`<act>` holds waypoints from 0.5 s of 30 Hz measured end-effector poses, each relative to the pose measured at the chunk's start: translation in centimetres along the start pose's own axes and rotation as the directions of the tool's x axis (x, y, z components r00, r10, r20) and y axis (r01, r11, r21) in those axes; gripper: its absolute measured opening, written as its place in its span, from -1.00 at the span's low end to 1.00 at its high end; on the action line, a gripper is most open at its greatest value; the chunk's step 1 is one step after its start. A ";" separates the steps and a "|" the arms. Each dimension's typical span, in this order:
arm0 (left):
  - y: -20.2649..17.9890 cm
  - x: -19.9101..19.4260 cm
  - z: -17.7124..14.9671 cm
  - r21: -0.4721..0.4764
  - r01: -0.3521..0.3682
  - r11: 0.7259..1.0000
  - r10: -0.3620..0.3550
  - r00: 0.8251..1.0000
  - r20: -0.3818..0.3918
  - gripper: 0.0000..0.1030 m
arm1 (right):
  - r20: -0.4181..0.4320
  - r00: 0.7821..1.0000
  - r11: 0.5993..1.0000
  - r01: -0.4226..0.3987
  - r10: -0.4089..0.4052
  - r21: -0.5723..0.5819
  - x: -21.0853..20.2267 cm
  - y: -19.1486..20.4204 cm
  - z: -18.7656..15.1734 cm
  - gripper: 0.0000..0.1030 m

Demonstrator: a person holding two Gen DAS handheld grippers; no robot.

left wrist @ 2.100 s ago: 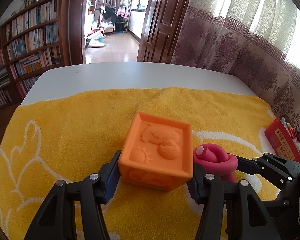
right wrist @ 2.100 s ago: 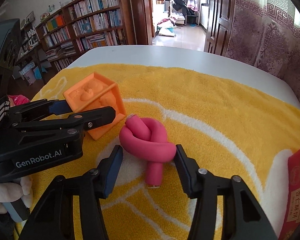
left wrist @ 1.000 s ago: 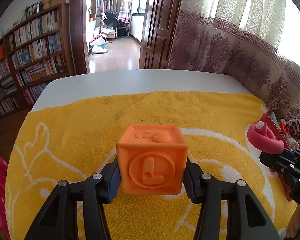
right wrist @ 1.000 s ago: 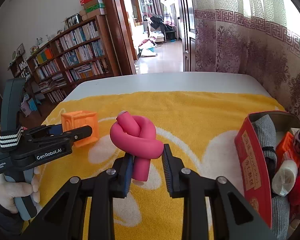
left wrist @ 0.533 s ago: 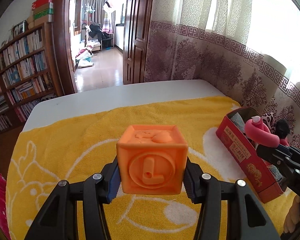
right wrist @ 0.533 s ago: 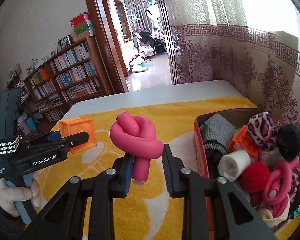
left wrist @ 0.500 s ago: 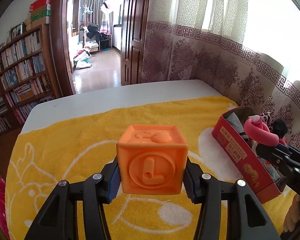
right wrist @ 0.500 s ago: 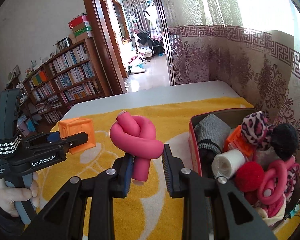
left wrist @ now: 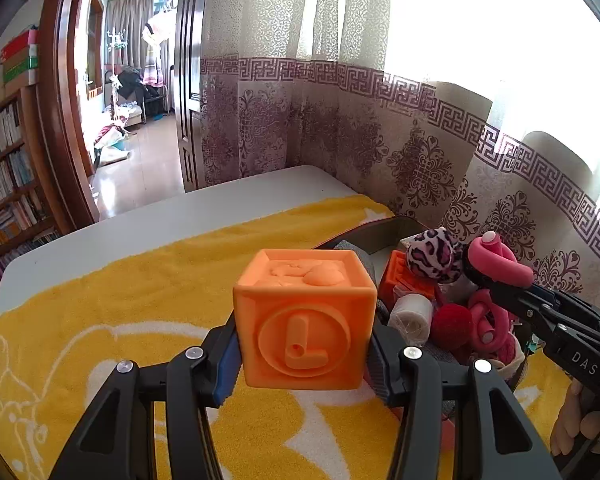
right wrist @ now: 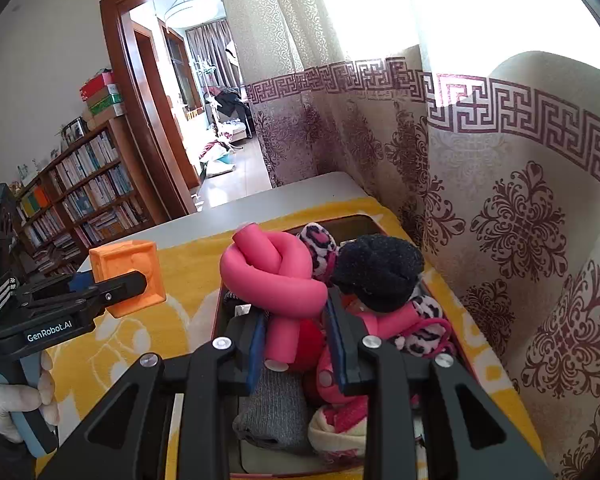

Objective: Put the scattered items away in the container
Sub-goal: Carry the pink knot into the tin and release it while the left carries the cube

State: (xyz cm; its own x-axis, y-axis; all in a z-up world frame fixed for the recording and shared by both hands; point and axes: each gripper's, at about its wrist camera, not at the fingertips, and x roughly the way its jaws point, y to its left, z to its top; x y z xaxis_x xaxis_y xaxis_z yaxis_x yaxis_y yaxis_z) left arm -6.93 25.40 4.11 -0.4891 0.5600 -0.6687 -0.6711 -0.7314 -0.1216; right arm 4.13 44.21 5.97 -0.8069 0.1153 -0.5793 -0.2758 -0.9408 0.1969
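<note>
Both your hands have carried their loads across the yellow towel (left wrist: 100, 312) to the red box (right wrist: 218, 312). From the left wrist: your left gripper (left wrist: 302, 354) clamps the orange embossed rubber cube (left wrist: 302, 320) beside the crowded box. From the right wrist: your right gripper (right wrist: 292, 334) pinches the pink knotted foam tube (right wrist: 272, 276) over piled soft toys (right wrist: 380, 270); patterned curtain (right wrist: 520, 220) hangs close right.

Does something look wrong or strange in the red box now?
The red box is heaped above its rim: the black pom-pom and leopard ball sit on top and might roll off. Nothing looks spilled or damaged.
</note>
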 end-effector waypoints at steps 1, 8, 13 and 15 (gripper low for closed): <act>-0.6 0.3 0.2 0.005 0.009 1.000 -0.009 1.000 0.000 0.05 | 0.002 1.000 1.000 0.008 -0.008 -0.002 -0.1 -0.4 0.1 -0.41; -4.2 3.8 1.9 0.030 0.053 0.998 -0.052 0.998 -0.018 0.05 | -0.010 1.000 1.000 0.023 -0.023 -0.022 0.7 -2.5 0.3 -0.42; -4.9 6.4 2.5 0.022 0.058 0.998 -0.057 0.997 -0.046 0.05 | -0.031 0.999 0.999 0.012 -0.014 -0.042 2.1 -2.8 0.4 -0.42; -4.9 7.4 2.3 0.021 0.058 0.998 -0.057 0.996 -0.063 0.05 | -0.038 0.999 0.999 0.006 -0.008 -0.051 2.6 -2.7 0.3 -0.42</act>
State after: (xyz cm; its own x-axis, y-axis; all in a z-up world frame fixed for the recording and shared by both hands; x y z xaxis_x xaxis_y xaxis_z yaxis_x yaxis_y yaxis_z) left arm -8.55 34.04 1.48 -0.4143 0.5749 -0.7056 -0.7099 -0.6892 -0.1447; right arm 2.60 47.14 4.17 -0.7845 0.1103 -0.6102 -0.2536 -0.9551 0.1533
